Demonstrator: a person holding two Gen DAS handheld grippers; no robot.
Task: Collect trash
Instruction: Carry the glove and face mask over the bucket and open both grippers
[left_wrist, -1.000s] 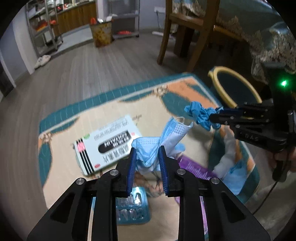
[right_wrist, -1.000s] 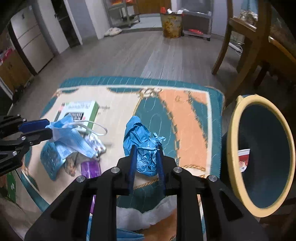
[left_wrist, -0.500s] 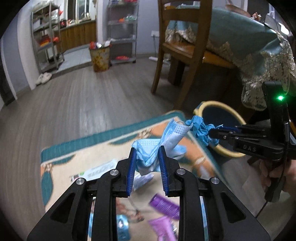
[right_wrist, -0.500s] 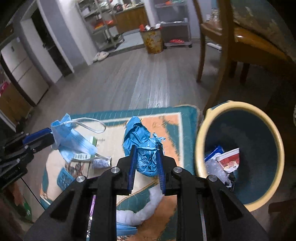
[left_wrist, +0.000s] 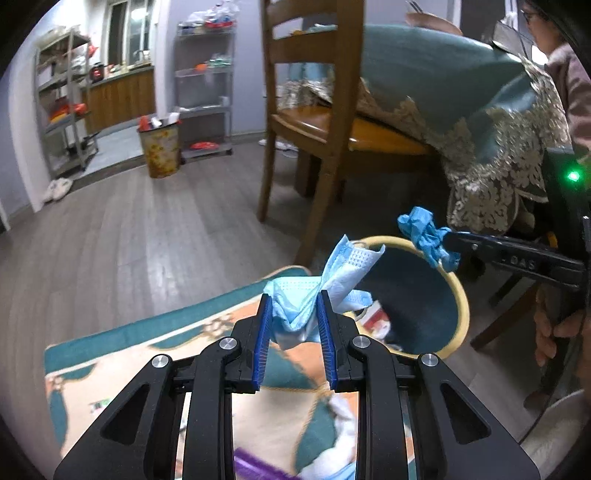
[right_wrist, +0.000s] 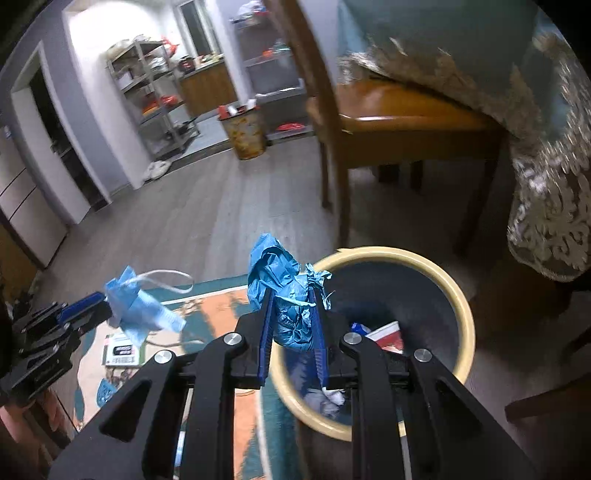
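Both tools lifted off rug toward bin (right_wrist: 466, 317): right tool (right_wrist: 291, 321) clamps crumpled blue glove (right_wrist: 280, 273) over rim, left tool (left_wrist: 294, 325) grips face mask (left_wrist: 314, 291) nearby; drop looks next.

Both grippers now stand higher and nearer the yellow-rimmed bin (right_wrist: 466, 325) than a second ago. The left gripper (left_wrist: 294, 321) with its face mask (left_wrist: 334, 277) no longer hangs over the medicine box (right_wrist: 123, 350); the mask now sits level with the bin's near rim. The right gripper (right_wrist: 291, 321) carries the crumpled blue glove (right_wrist: 282, 291) from over the rug (left_wrist: 122, 363) to above the bin's rim. The bin's interior trash, including a red-and-white carton (right_wrist: 386, 334), now shows.
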